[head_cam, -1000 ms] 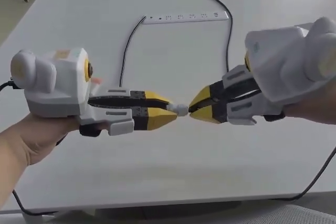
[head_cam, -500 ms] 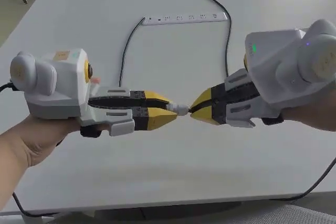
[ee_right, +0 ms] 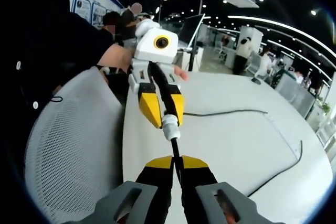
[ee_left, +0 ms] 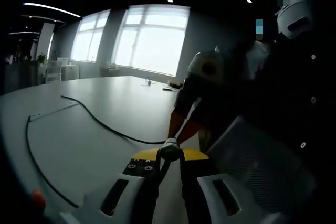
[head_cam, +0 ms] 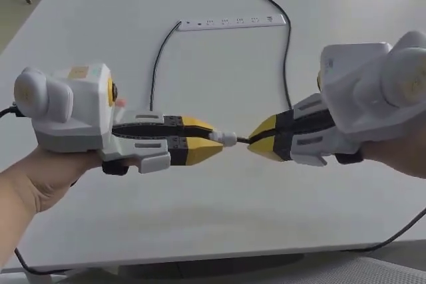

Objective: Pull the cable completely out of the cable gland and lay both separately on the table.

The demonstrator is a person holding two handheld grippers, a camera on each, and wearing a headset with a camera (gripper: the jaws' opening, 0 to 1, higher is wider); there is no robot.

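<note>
Just below the centre of the head view, over the white table (head_cam: 219, 211), the left tongs (head_cam: 217, 139) reach in from the left, clenched on a small white gland (head_cam: 227, 140). Facing them from the right, the right tongs (head_cam: 252, 143) pinch the thin black cable (head_cam: 242, 140) that runs out of the gland, with a short stretch showing between the tips. Toward the top of the frame a power strip (head_cam: 229, 22) lies on the table.

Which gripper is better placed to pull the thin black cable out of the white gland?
Right. The right gripper is shut on the thin black cable, while the left gripper clamps the small white cable gland; it can probably draw away.
</note>
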